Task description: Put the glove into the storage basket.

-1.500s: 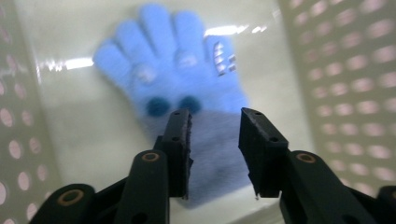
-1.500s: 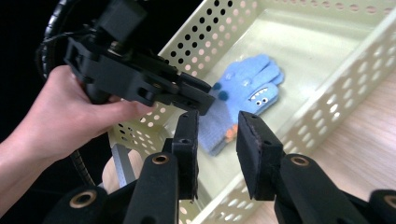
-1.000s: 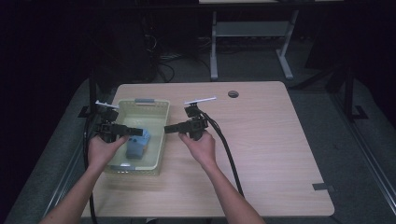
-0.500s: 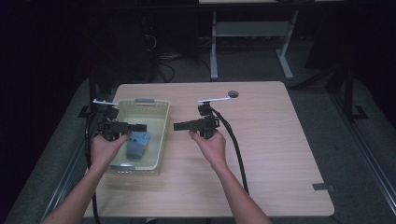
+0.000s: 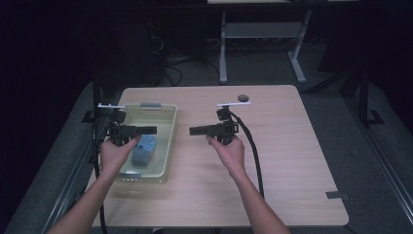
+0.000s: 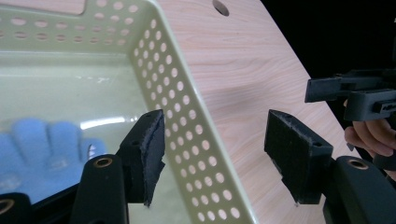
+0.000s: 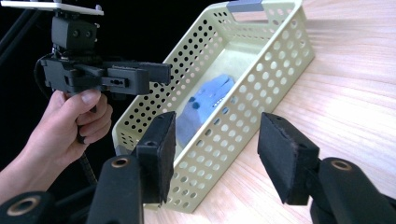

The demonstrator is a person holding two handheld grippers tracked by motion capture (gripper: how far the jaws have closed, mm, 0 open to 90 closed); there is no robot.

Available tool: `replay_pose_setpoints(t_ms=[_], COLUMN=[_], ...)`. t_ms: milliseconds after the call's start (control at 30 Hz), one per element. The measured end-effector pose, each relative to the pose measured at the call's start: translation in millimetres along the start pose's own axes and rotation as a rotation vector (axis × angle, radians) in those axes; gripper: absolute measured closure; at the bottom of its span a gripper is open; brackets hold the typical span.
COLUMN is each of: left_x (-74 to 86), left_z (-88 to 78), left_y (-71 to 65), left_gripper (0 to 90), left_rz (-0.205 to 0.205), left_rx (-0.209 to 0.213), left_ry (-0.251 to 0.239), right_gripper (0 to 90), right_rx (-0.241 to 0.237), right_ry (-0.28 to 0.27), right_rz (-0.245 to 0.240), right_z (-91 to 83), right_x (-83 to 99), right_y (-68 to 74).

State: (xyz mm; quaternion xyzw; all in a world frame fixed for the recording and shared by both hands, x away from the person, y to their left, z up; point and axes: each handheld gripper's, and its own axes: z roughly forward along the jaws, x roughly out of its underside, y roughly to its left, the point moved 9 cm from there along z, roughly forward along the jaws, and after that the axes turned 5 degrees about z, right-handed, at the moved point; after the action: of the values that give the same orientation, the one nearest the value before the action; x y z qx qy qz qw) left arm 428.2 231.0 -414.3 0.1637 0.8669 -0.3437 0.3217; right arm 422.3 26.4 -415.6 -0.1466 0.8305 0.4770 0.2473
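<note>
A blue soft item (image 5: 144, 150) with finger-like ridges lies in a pale green perforated basket (image 5: 168, 146) at the table's left. My left gripper (image 5: 155, 130) hovers over the basket, level and pointing right. In the left gripper view its jaws have just been opening and stand open (image 6: 219, 158) astride the basket's wall (image 6: 187, 116) with nothing gripped; the blue item (image 6: 42, 149) lies lower left. My right gripper (image 5: 191, 131) hangs over bare table right of the basket, pointing left. Its jaws (image 7: 217, 154) have also just been opening and are empty, facing the basket (image 7: 261, 60) and blue item (image 7: 205, 105).
The wooden table (image 5: 292, 156) has a round cable hole (image 5: 242, 98) at its far edge and a tape strip (image 5: 337, 195) near the front right corner. Each gripper trails a black cable (image 5: 253, 156). Dark floor and a metal stand (image 5: 263, 44) lie beyond.
My right gripper has moved right, away from the basket's edge and out over the bare table. The left gripper stays over the basket, and the blue item lies still inside.
</note>
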Motion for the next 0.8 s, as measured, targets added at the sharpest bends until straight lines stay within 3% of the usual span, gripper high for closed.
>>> replay_pose_setpoints(t_ms=[300,800], left_x=[-4.5,-7.3], left_z=[12.5,34.3], left_y=[-11.5,-31.9], left_gripper=[34.7,33.5], left_rz=[0.008,0.021], left_rx=[0.030,0.059], left_ry=[-0.017,-0.012], right_gripper=[42.1,41.2], right_rx=[-0.021,-0.009], right_ry=[-0.013,-0.040], right_rz=[0.032,0.050], right_z=[-16.7,-46.9], right_x=[1.7,-0.3], right_y=[-10.6,-25.9])
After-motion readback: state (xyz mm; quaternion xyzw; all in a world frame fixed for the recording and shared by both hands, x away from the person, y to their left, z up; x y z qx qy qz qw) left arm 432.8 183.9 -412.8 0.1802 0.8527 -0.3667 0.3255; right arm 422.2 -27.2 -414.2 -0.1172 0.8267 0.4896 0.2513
